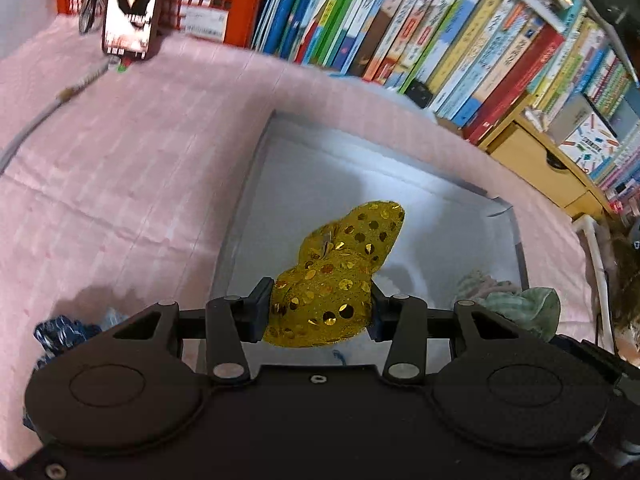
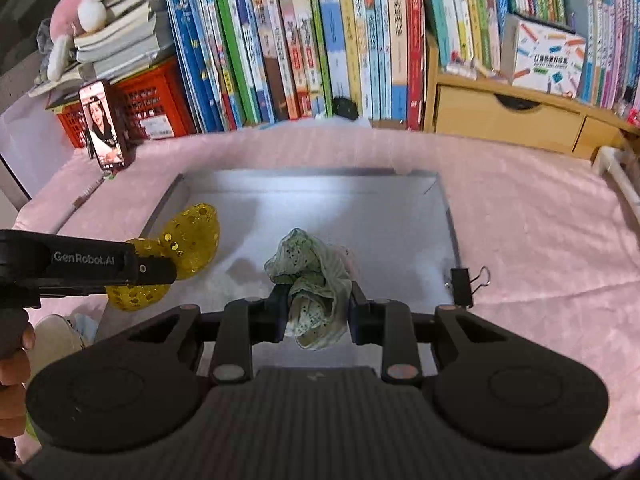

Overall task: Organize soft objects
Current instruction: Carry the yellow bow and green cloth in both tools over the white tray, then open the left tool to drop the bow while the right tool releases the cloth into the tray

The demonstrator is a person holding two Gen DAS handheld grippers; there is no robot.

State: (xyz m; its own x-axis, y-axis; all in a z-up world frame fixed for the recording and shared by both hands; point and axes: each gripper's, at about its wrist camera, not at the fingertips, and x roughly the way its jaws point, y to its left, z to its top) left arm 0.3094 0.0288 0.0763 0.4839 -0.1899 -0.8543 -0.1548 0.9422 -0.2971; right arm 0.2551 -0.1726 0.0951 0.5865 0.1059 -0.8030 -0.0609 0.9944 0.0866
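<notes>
My left gripper is shut on a yellow sequinned cloth bow, held above the near part of a shallow grey tray on the pink cloth. In the right wrist view the same bow hangs at the tray's left rim, under the left gripper's arm. My right gripper is shut on a crumpled pale green dotted cloth, held over the tray's middle. That green cloth shows at the lower right of the left wrist view.
A black binder clip grips the tray's right rim. A phone stands at the back left before red crates. A row of books and a wooden drawer unit line the back. Blue patterned fabric lies at lower left.
</notes>
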